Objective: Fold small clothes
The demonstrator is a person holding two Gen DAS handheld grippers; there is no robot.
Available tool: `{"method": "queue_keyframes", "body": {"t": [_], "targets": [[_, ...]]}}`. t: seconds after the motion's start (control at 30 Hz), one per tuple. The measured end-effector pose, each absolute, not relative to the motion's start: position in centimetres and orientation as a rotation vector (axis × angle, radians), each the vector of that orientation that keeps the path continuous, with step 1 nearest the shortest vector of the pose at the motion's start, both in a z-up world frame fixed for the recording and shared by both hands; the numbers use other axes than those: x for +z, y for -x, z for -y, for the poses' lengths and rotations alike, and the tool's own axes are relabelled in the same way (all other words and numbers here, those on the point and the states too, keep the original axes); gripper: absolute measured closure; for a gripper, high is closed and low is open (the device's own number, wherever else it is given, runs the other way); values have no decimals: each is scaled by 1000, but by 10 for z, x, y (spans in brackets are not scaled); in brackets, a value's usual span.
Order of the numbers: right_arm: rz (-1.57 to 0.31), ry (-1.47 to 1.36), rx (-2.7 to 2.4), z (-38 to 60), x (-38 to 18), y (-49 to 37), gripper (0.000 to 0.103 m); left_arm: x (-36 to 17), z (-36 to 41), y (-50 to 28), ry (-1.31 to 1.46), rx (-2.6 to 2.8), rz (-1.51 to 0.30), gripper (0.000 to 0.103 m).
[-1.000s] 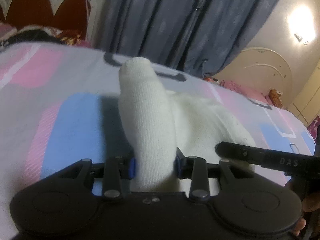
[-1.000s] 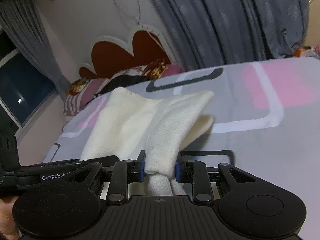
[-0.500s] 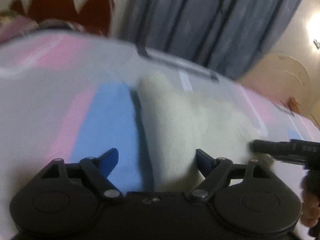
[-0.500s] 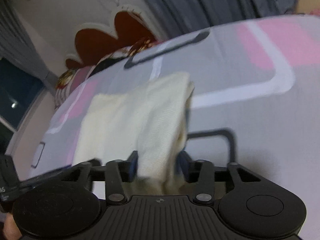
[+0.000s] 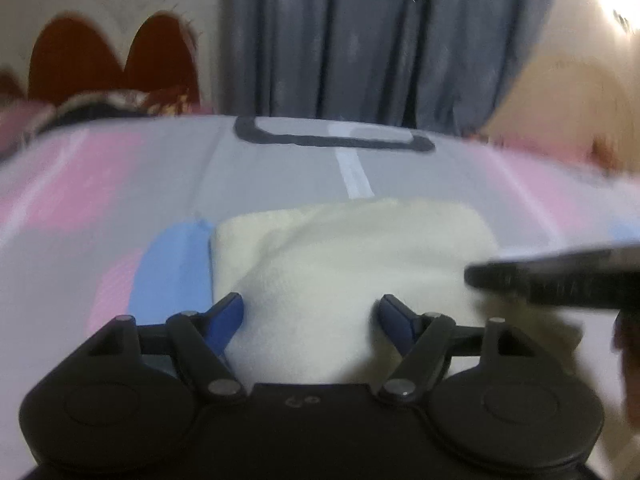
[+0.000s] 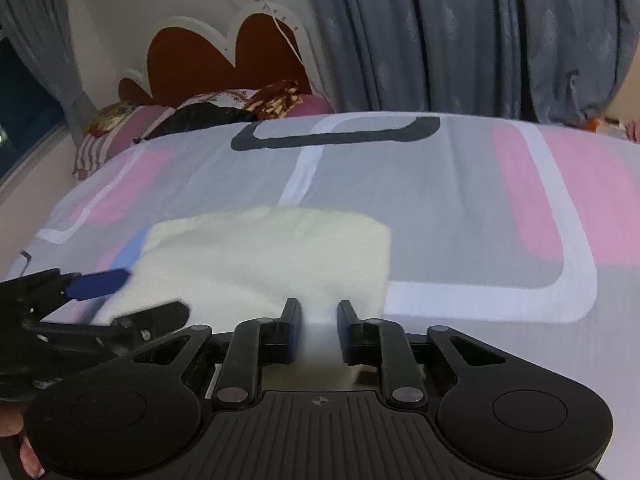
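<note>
A cream knitted cloth [image 5: 352, 248] lies folded flat in a rough rectangle on the patterned bed sheet [image 5: 120, 184]. My left gripper [image 5: 310, 302] stands over its near edge. The jaws are wide apart and closing, the cloth lies between them, and the blue pads [image 5: 228, 312] do not press on it. In the right wrist view the cloth [image 6: 272, 248] runs up between the narrow, still closing jaws of my right gripper [image 6: 319, 306] and fills the gap. The left gripper's blue pad [image 6: 96, 284] shows at the cloth's left edge.
The pink, grey and blue bed sheet [image 6: 440, 208] spreads all around the cloth. Pillows [image 6: 200, 108] and a red and white headboard [image 6: 224, 52] lie at the far left, with grey curtains [image 6: 440, 32] behind the bed. A hand [image 5: 628, 360] shows at the right edge.
Both grippers held the cloth raised and have come down. The cloth now lies flat and folded. The left jaws opened off it; the right jaws loosened, then narrowed again.
</note>
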State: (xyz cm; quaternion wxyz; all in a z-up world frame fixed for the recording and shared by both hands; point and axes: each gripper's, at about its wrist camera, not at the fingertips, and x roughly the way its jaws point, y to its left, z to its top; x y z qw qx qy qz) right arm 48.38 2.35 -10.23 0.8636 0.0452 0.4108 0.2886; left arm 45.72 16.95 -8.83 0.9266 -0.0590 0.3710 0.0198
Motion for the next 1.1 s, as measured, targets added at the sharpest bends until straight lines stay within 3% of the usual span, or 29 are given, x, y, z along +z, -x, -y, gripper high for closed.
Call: {"method": "queue_keyframes", "body": {"t": [0.13, 0.3, 0.5, 0.73, 0.9, 1.1], "targets": [[-836, -101, 617, -11, -88, -472, 84, -80, -180, -430, 185, 38, -738, 43], [-783, -94, 679, 11, -79, -421, 84, -86, -168, -388, 177, 72, -736, 42], [-859, -37, 648, 17, -104, -385, 84, -90, -147, -355, 158, 81, -776, 40], [-800, -90, 662, 40, -82, -338, 84, -79, -135, -319, 141, 97, -785, 42], [-914, 3, 639, 27, -105, -328, 84, -88, -137, -300, 169, 121, -812, 39], [-907, -26, 634, 33, -107, -315, 84, -88, -133, -287, 171, 137, -810, 39]]}}
